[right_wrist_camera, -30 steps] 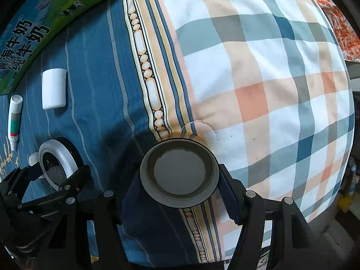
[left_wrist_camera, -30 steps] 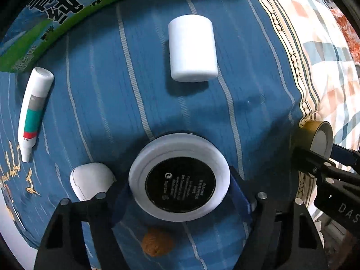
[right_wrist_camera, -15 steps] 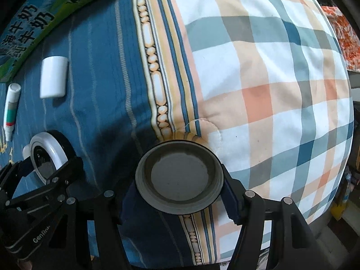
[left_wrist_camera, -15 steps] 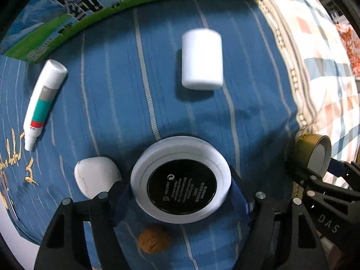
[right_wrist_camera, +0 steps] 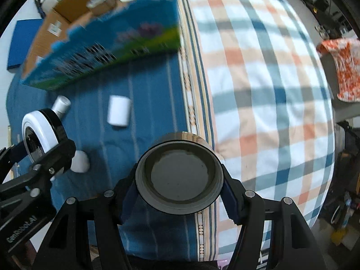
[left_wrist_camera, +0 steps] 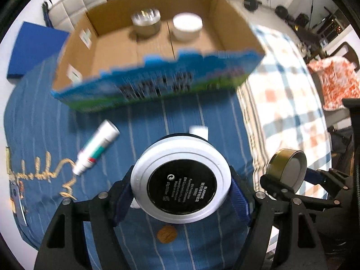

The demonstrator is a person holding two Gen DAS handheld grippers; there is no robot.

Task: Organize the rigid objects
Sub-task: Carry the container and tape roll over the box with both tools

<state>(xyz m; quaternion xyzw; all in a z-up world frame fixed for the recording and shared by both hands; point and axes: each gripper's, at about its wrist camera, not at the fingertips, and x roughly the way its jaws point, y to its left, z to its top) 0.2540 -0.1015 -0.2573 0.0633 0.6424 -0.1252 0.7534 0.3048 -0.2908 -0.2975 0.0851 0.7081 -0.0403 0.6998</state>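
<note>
My left gripper is shut on a round white jar with a black label and holds it above the blue bedcover; it also shows in the right wrist view. My right gripper is shut on a gold-walled tin, seen in the left wrist view to the right. An open cardboard box lies ahead, holding a silver tin and a white jar. A white tube, a white block and a white pebble-shaped case lie on the cover.
A walnut lies on the cover under the left gripper. A blue folder lies left of the box. The checked quilt spreads to the right. An orange patterned cloth hangs over furniture at far right.
Both grippers have lifted with their jars and tilted up, so the open box and the room beyond now show. The tube, block and case stay on the cover.
</note>
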